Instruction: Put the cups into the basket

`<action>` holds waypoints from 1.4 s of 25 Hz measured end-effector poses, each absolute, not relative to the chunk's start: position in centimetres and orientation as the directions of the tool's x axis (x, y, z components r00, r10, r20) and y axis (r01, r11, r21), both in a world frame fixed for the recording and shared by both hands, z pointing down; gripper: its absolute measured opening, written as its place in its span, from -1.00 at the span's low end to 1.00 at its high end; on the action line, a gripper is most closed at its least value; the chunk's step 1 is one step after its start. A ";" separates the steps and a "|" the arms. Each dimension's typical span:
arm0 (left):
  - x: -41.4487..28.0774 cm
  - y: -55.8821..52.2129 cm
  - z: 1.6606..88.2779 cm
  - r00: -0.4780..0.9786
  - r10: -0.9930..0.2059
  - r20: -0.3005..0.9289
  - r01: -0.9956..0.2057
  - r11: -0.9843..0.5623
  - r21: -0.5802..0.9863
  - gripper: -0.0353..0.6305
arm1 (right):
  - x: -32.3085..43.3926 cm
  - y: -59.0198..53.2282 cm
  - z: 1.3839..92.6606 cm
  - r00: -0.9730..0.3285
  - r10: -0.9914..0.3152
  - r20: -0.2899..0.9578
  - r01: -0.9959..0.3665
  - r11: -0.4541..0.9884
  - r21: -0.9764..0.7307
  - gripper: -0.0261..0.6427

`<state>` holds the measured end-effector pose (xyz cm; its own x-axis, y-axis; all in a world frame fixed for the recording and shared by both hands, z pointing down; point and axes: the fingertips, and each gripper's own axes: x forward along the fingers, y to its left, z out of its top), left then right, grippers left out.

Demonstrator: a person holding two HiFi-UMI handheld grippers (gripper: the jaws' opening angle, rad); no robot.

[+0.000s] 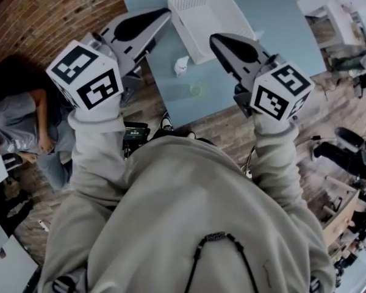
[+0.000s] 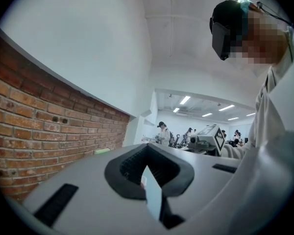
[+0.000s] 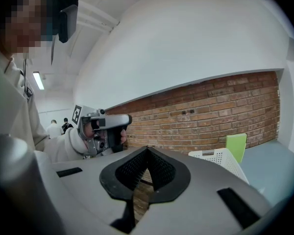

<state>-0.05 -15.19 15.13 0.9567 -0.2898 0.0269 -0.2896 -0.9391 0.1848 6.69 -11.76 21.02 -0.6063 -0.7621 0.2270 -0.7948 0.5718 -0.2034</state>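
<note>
blue table holds a white cup and a clear cup on the near side of the white basket; we hold left gripper and right gripper closed, empty

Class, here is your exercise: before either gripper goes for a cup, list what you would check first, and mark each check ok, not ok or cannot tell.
1. Cups located: ok. The white cup and the clear cup stand on the blue table, outside the basket.
2. Basket has room: ok, it looks empty.
3. Left gripper free: ok, nothing between its jaws.
4. Right gripper free: ok, nothing between its jaws.
5. Jaws open for a grasp: not ok, both pairs are together.
6. Cups empty inside: cannot tell, they show too small.
</note>
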 end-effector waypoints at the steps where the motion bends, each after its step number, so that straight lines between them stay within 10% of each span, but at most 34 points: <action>1: -0.2 -15.4 15.4 0.963 -0.267 0.037 -0.269 -0.946 0.183 -0.91 | 6.5 -11.9 21.1 -0.600 -0.764 0.236 -0.799 0.567 -0.199 -0.89; 12: 1.5 -14.9 18.3 0.983 -0.122 0.137 -0.147 -0.971 0.187 -0.91 | 6.0 -13.4 21.5 -0.593 -0.765 0.252 -0.805 0.557 -0.204 -0.89; 35: 2.4 -17.9 19.3 0.942 -0.320 0.101 -0.334 -0.923 0.190 -0.91 | 6.1 -15.5 23.1 -0.650 -0.709 0.274 -0.760 0.608 -0.232 -0.89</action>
